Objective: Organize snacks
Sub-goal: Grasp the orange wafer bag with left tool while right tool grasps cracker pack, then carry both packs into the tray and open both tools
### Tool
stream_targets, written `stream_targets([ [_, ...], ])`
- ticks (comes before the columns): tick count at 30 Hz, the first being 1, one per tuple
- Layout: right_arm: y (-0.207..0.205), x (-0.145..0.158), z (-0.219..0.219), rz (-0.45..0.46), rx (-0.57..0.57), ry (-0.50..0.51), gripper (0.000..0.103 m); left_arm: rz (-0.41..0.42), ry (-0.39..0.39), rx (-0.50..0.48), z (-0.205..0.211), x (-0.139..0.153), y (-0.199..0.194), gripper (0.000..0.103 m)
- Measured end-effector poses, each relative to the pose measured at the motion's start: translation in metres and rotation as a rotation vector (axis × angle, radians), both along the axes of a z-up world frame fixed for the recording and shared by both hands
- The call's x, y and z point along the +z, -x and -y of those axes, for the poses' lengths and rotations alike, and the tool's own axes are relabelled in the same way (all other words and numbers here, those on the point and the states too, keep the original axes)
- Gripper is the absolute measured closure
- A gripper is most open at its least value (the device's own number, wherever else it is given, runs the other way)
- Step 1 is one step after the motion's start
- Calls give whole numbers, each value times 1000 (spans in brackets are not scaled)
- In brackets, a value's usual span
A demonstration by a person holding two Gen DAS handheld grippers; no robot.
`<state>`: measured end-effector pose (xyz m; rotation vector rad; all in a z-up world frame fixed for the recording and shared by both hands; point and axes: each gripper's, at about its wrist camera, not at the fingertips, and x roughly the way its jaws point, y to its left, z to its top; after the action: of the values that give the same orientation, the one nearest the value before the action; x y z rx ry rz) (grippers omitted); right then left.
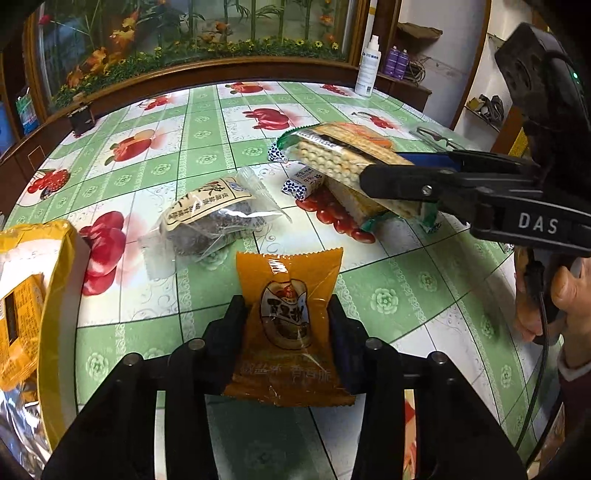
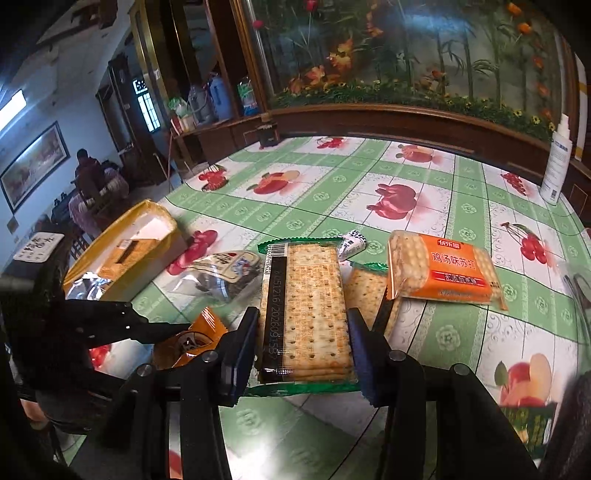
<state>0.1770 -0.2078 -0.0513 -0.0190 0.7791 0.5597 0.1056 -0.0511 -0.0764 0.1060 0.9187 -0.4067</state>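
Glossy tablecloth [image 1: 207, 158], crinkly orange packet [image 1: 288, 317]

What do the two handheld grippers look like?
Both are black plastic. The right gripper carries white "DAS" lettering, silver screws, a blue strip along one finger and a black cable; a dark red sleeve shows behind it. The left gripper has silver pivot bolts.

Table under a green-checked fruit-print cloth [image 1: 207, 147]. White spray bottle [image 1: 367, 66] upright at far right edge; two purple cans [image 1: 397, 61] behind it. Flower-and-bamboo glass panel [image 1: 192, 33] along far side. Water jugs [image 2: 218, 98] far left.
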Motion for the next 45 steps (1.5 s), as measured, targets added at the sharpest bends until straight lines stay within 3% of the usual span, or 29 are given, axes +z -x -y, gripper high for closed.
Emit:
stream_targets([
  [13,65,26,-25,45,33,-75,55,78,40,128,-40,37,46,63],
  [25,98,43,-65,73,92,-155,55,142,-19,324,-97,54,76,63],
  [36,106,46,-130,66,190,-166,55,170,-80,471,-147,52,90,62],
  [45,84,45,-179,18,206,-225,55,171,-83,554,-185,48,96,62],
])
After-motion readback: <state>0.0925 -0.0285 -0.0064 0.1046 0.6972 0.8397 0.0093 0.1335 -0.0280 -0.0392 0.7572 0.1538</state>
